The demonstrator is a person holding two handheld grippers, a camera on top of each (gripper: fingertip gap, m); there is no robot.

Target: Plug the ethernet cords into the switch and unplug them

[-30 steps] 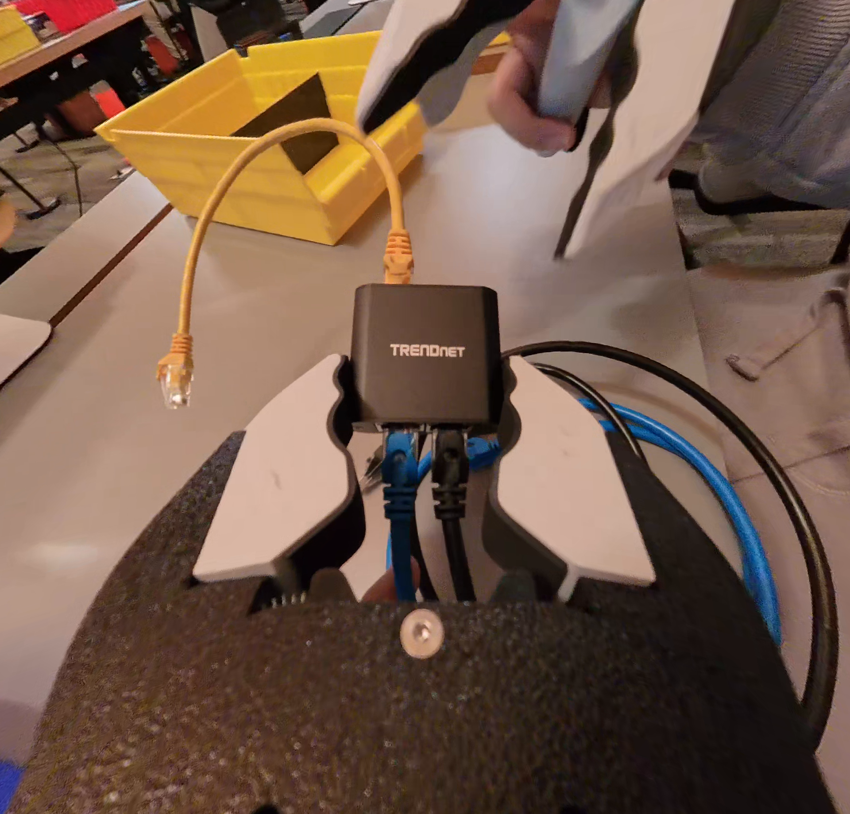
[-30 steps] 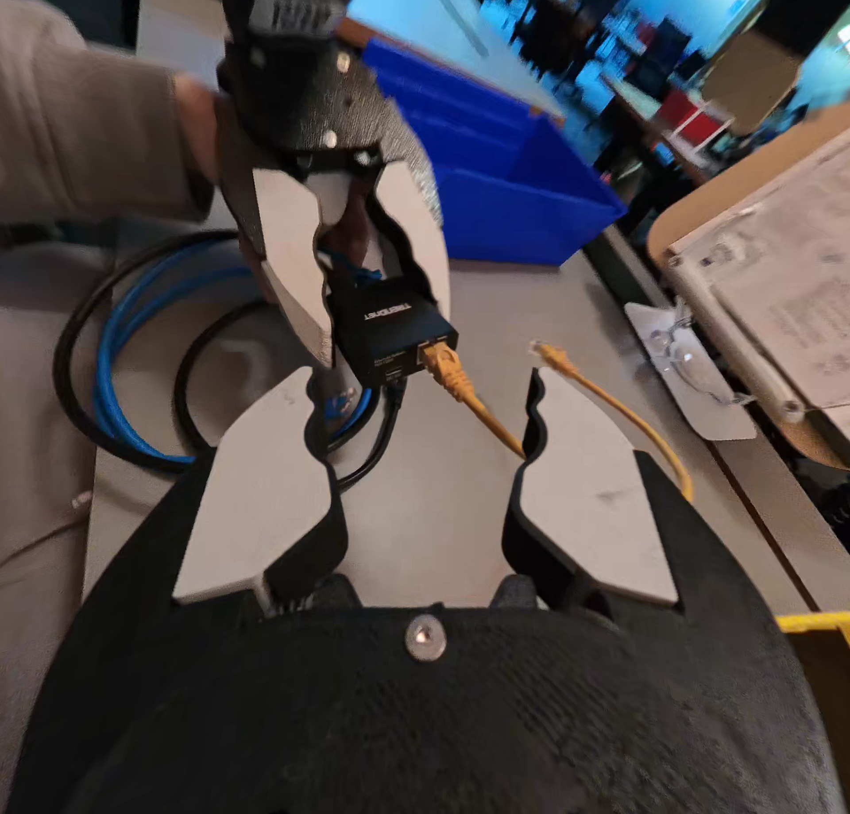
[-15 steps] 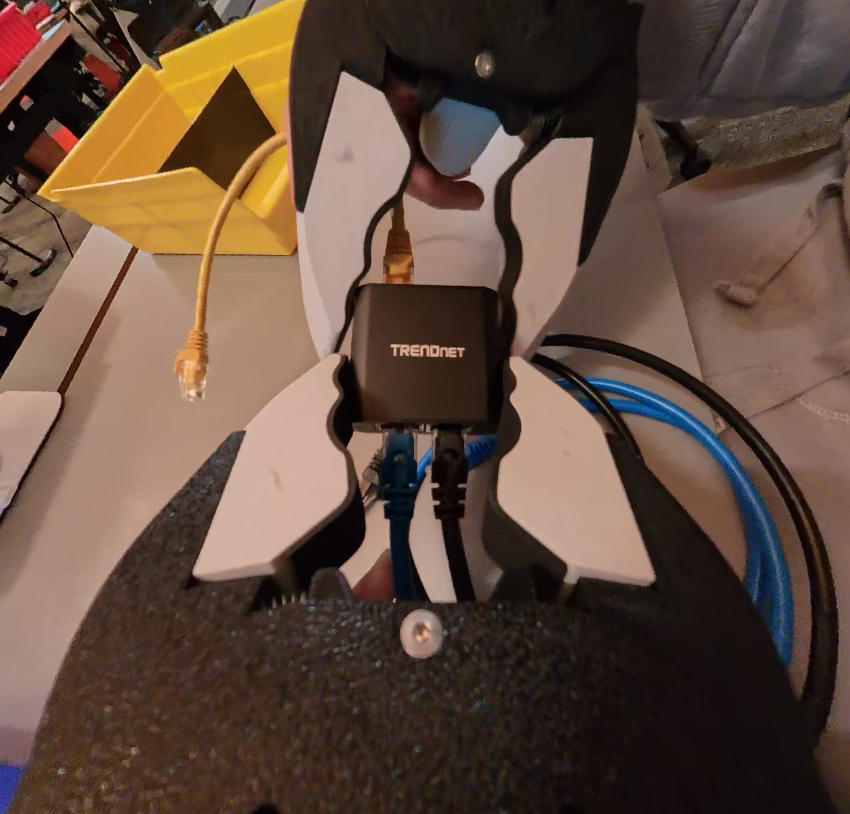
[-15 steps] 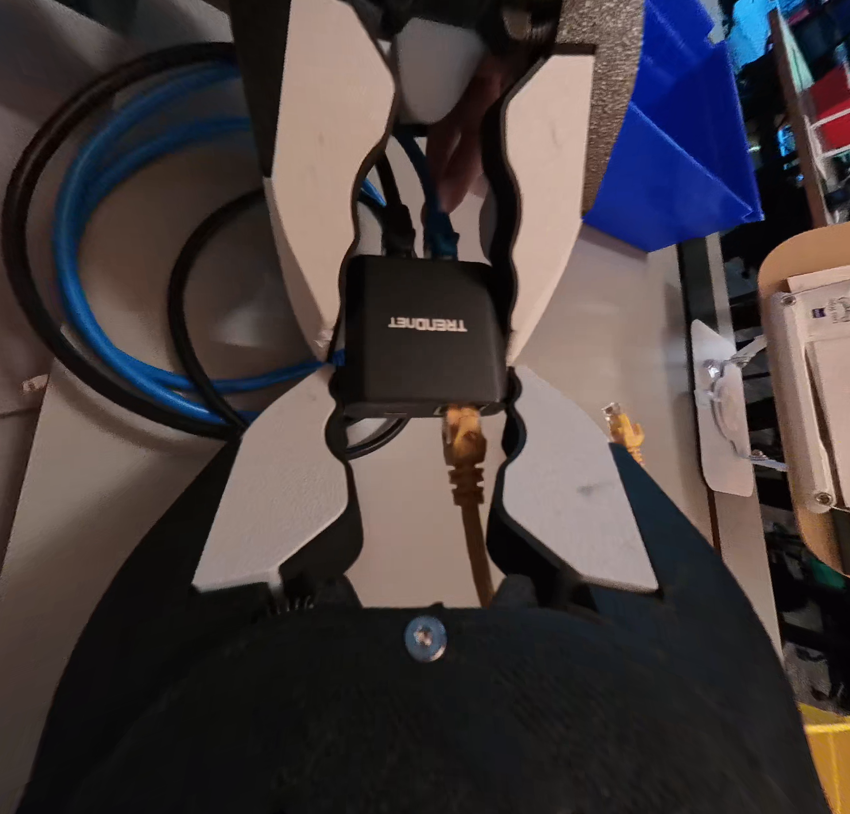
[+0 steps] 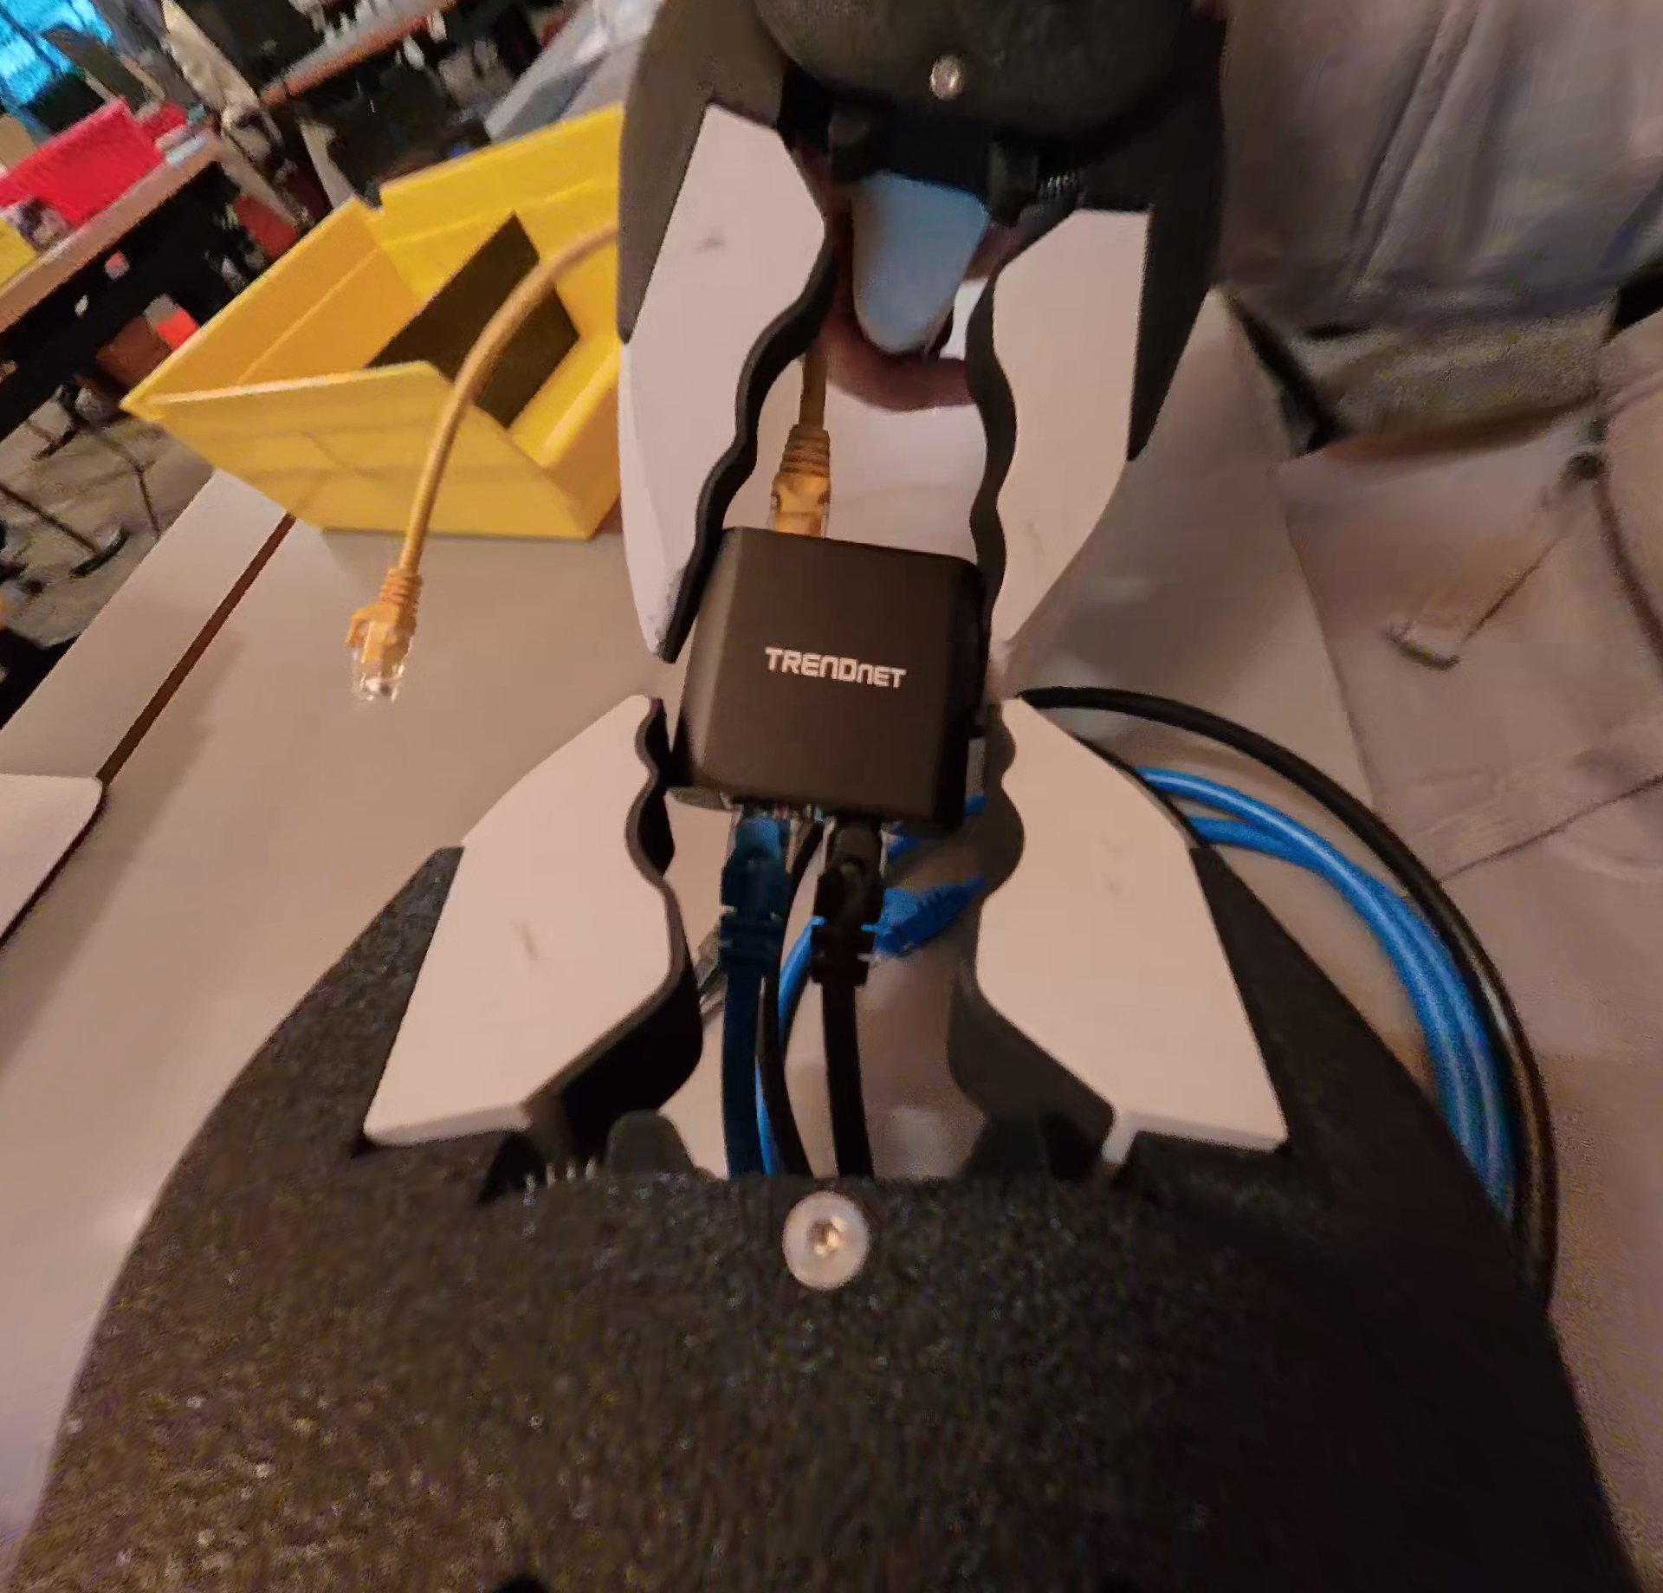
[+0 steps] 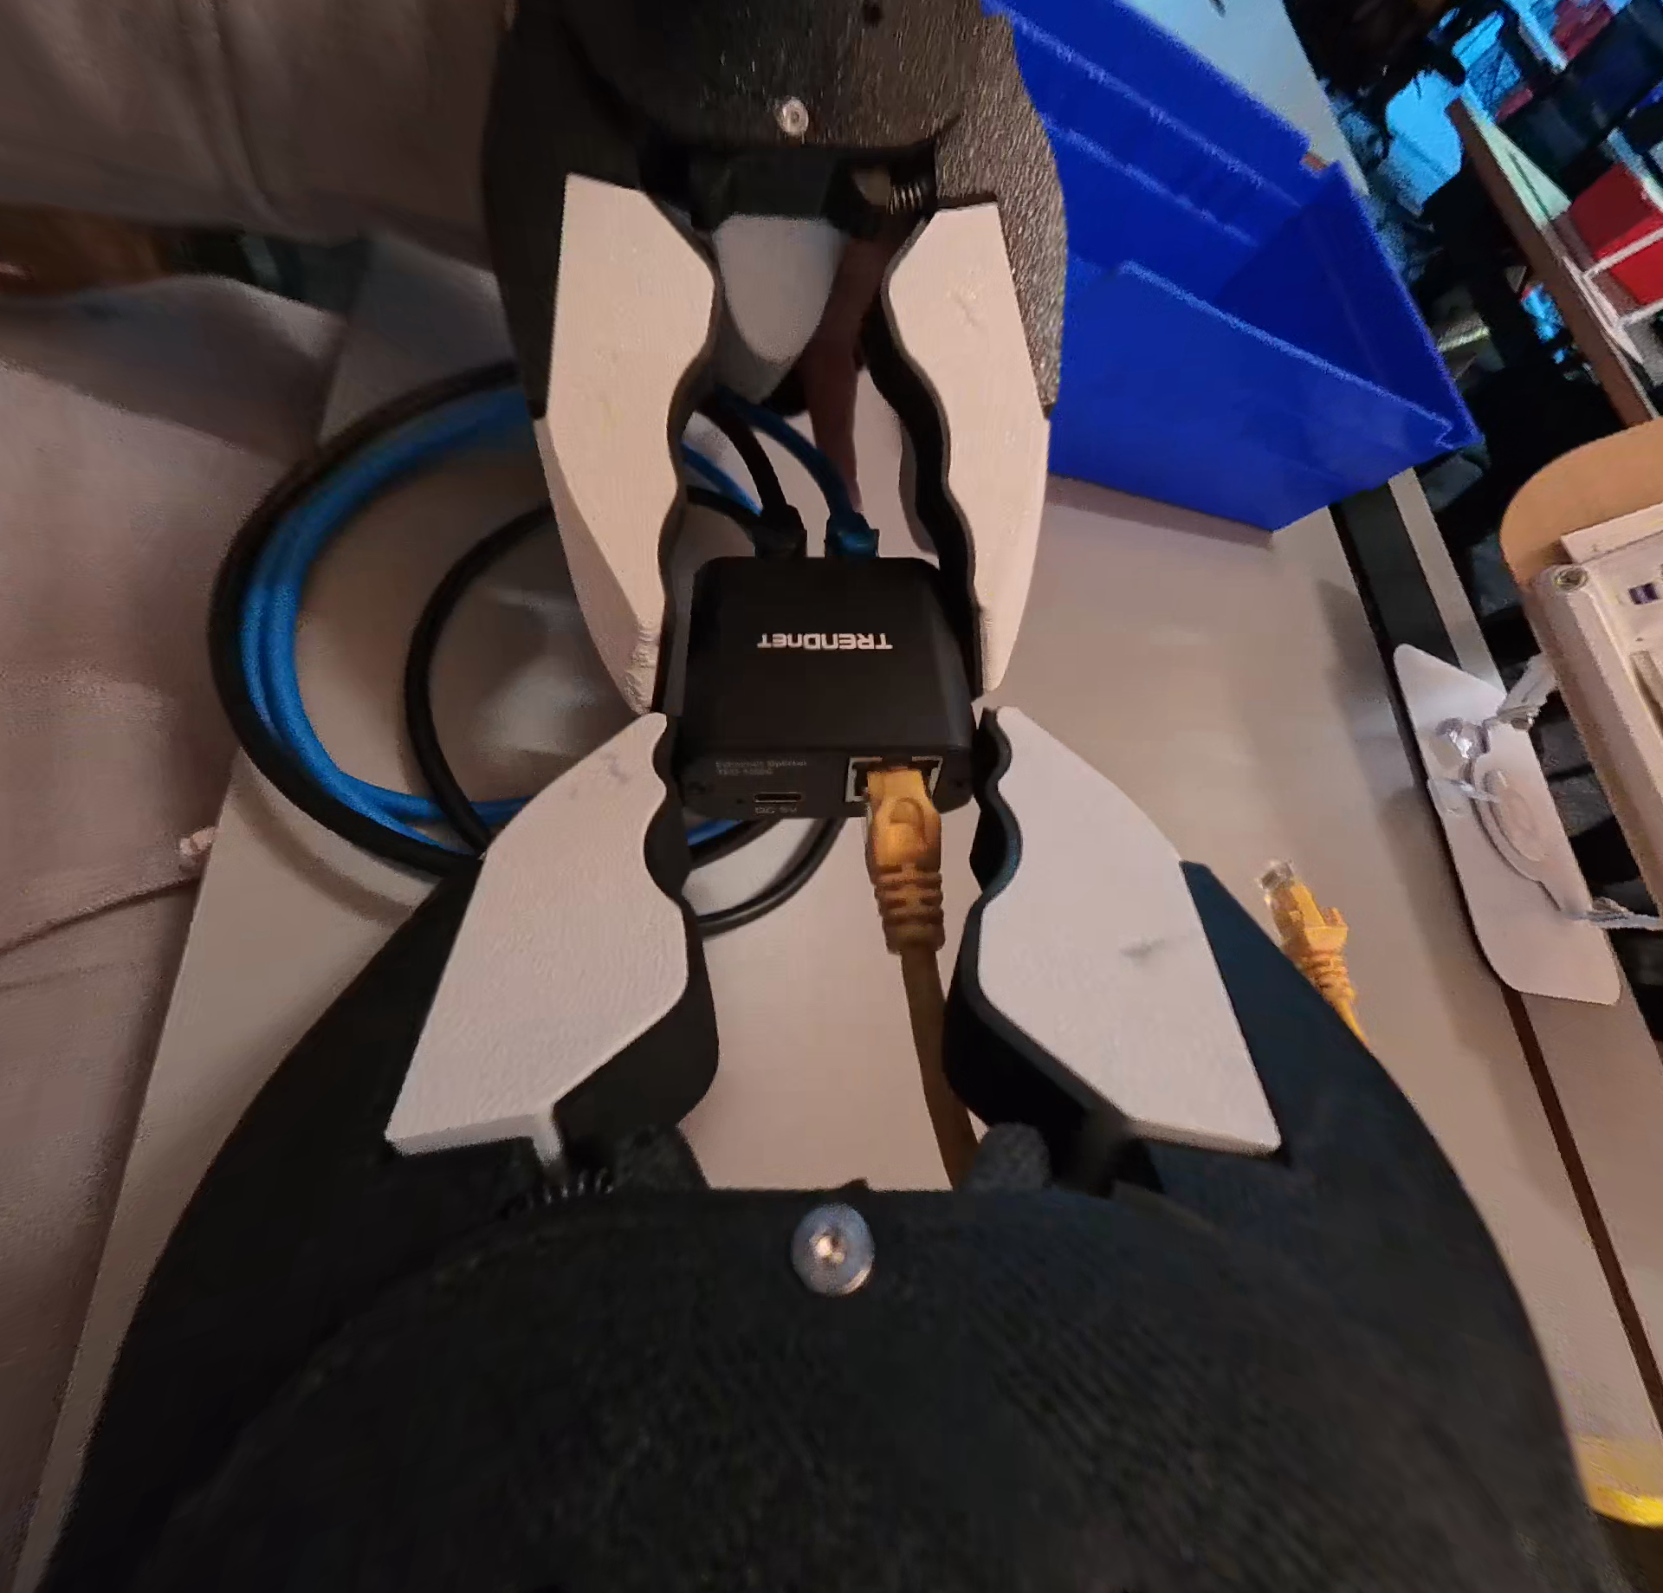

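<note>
Switch (image 5: pixel 832 672), black and carrying yellow, blue and black cords, sat above the tabletop (image 5: pixel 225 830) gripped by the left claw (image 5: pixel 823 740), while the right claw (image 6: pixel 823 740), previously apart, now closed around its far end; the yellow bin (image 5: pixel 360 434) held a black piece.

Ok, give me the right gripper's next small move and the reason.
Probably ease the right gripper back slightly and close it on the yellow plug. That plug sits in the switch, untouched between the fingers, whose tips are level with the switch's corners. The left gripper clamps the far end.
</note>
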